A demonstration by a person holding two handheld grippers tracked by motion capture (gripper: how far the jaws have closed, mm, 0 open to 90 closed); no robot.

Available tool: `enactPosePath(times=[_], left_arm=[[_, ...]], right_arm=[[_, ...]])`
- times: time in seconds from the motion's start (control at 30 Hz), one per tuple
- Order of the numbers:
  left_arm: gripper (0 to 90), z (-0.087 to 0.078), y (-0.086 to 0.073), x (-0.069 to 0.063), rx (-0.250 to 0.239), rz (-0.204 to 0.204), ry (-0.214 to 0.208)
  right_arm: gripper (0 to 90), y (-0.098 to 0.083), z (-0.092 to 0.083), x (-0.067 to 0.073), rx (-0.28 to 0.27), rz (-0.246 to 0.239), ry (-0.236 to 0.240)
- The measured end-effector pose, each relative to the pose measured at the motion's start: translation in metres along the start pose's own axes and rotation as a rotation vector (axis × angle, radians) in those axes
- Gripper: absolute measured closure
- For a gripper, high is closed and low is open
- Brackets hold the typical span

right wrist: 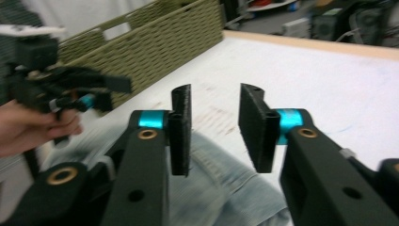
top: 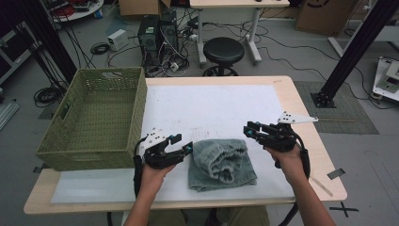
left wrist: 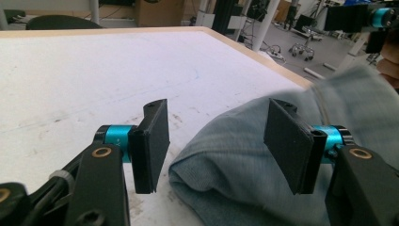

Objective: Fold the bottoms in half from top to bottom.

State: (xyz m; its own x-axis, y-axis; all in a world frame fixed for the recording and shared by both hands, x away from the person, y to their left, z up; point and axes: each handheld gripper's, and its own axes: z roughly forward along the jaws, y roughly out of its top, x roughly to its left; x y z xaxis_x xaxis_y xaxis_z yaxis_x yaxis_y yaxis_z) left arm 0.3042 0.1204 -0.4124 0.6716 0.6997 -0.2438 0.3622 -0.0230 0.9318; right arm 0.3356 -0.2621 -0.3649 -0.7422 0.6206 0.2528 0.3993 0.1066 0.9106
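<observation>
A crumpled grey-blue cloth (top: pixel 221 162) lies on the white mat (top: pixel 211 103) near the table's front edge. My left gripper (top: pixel 182 143) is at the cloth's left edge, jaws open. In the left gripper view, its jaws (left wrist: pixel 216 141) stand wide apart with a fold of the cloth (left wrist: pixel 244 165) lying between and under them, and no pad presses on it. My right gripper (top: pixel 248 129) hovers just above the cloth's upper right corner. In the right gripper view (right wrist: pixel 215 127) its jaws are open with nothing between them, and the cloth (right wrist: pixel 221 188) lies below.
An olive woven basket (top: pixel 136 113) stands on the table's left side, close behind the left hand, and its wall shows in the right gripper view (right wrist: pixel 155 47). Bare mat stretches behind the cloth. A black stool (top: pixel 223 49) and cables lie on the floor beyond the table.
</observation>
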Motion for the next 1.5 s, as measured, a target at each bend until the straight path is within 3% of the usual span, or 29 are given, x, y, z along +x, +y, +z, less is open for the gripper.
enactPosePath(times=[0.03, 0.17, 0.2, 0.23, 0.33, 0.5, 0.63, 0.7, 0.8, 0.97, 1.03, 1.13, 1.17, 1.2, 1.27, 1.3, 1.33, 1.47, 1.5], left_arm=[[40.7, 0.001, 0.000, -0.001, 0.002, -0.001, -0.002], [40.7, 0.005, -0.001, -0.001, 0.020, -0.009, -0.004], [40.7, 0.006, -0.001, -0.001, 0.025, -0.012, -0.003], [41.6, 0.009, -0.002, -0.002, 0.045, -0.017, -0.002], [40.0, 0.012, -0.003, -0.003, 0.078, -0.021, 0.009], [37.7, 0.022, -0.005, -0.001, 0.143, -0.065, 0.000], [40.8, 0.026, -0.007, 0.002, 0.167, -0.081, -0.016], [42.8, 0.032, -0.010, 0.005, 0.216, -0.087, -0.027], [46.7, 0.038, -0.014, 0.005, 0.242, -0.088, -0.037], [52.8, 0.042, -0.015, 0.007, 0.267, -0.073, -0.025], [56.0, 0.043, -0.016, 0.007, 0.271, -0.070, -0.015], [69.9, 0.042, -0.017, 0.005, 0.259, -0.057, 0.004], [73.7, 0.042, -0.018, 0.004, 0.251, -0.057, 0.008], [77.6, 0.040, -0.017, 0.003, 0.230, -0.045, 0.011], [79.1, 0.038, -0.015, 0.003, 0.207, -0.043, 0.009], [79.1, 0.035, -0.012, 0.003, 0.153, -0.054, 0.000], [79.1, 0.034, -0.011, 0.004, 0.139, -0.056, -0.006], [78.4, 0.036, -0.008, 0.008, 0.119, -0.081, -0.021], [78.5, 0.039, -0.007, 0.010, 0.125, -0.070, 0.001]], right_arm=[[62.2, 0.001, 0.000, 0.000, -0.012, 0.010, -0.018], [65.1, -0.007, 0.008, 0.005, 0.102, -0.042, -0.016], [65.1, -0.007, 0.008, 0.005, 0.102, -0.042, -0.016], [64.6, -0.016, 0.012, 0.006, 0.145, -0.061, -0.038], [59.0, -0.026, 0.014, 0.003, 0.164, -0.044, -0.061], [54.2, -0.034, 0.020, -0.006, 0.240, -0.038, -0.148], [54.0, -0.036, 0.024, -0.012, 0.278, -0.028, -0.153], [53.5, -0.040, 0.030, -0.014, 0.317, -0.024, -0.150], [54.0, -0.044, 0.035, -0.015, 0.345, -0.023, -0.144], [58.7, -0.051, 0.042, -0.019, 0.379, -0.013, -0.147], [62.3, -0.052, 0.043, -0.020, 0.380, -0.007, -0.146], [80.6, -0.054, 0.044, -0.020, 0.378, -0.016, -0.144], [84.6, -0.054, 0.044, -0.019, 0.380, -0.013, -0.123], [85.5, -0.052, 0.044, -0.014, 0.384, -0.056, -0.144], [86.5, -0.049, 0.043, -0.012, 0.368, -0.082, -0.157], [86.5, -0.045, 0.041, -0.011, 0.349, -0.084, -0.163], [86.5, -0.043, 0.040, -0.011, 0.338, -0.077, -0.163], [86.4, -0.033, 0.041, -0.013, 0.314, -0.073, -0.188], [86.3, -0.031, 0.042, -0.013, 0.309, -0.077, -0.203]])
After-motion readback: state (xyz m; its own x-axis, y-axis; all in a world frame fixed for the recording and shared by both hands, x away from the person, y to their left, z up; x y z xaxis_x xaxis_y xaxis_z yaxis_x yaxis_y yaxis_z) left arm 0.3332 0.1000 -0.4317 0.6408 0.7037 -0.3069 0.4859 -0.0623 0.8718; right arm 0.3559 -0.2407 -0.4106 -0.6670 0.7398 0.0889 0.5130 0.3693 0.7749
